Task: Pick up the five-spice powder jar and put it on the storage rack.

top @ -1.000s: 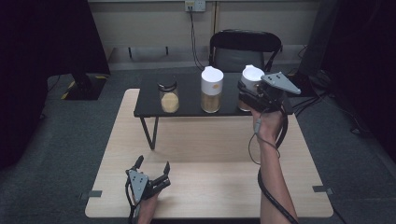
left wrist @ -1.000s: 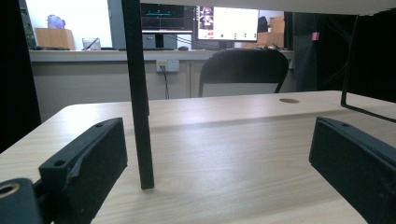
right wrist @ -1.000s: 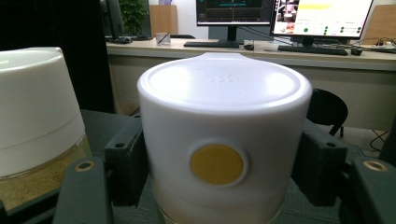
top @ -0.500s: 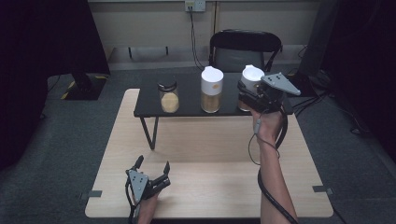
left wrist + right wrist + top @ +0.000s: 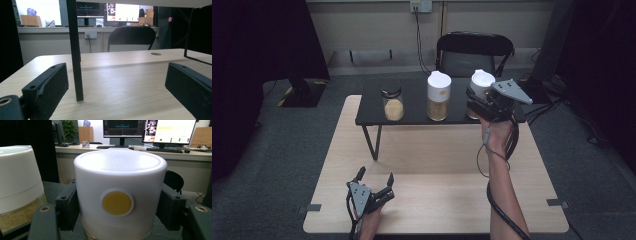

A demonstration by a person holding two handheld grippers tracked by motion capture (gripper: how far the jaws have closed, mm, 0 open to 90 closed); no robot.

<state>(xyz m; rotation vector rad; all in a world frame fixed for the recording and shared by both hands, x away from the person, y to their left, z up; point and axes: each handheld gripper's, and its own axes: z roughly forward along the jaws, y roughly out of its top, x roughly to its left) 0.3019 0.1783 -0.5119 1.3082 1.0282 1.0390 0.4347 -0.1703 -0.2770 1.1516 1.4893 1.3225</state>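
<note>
The white-lidded jar (image 5: pixel 120 202) on the right of the black shelf (image 5: pixel 412 117) is the object in hand, clamped at its lid by the right gripper (image 5: pixel 484 102), whose jaws press on either side of the white cap bearing a yellow dot. Largest in the scene, the light wooden table (image 5: pixel 437 200) carries the low black shelf across its far half, with a black chair (image 5: pixel 474 50) behind it. On the shelf stand three jars in a row: the gripped one at the right end, a second white-lidded jar (image 5: pixel 438 95) of tan grains just beside it, and a smaller open glass jar (image 5: pixel 392 102) well apart to the left. At the table's near edge the left gripper (image 5: pixel 374 182) rests low with its jaws spread wide and nothing between them; one thin black shelf leg (image 5: pixel 75 50) rises ahead of it. The grasp appears secured, but the jar sits on the shelf and its lid looks fully seated; lifting or opening, whichever is intended, seems yet to begin.
</note>
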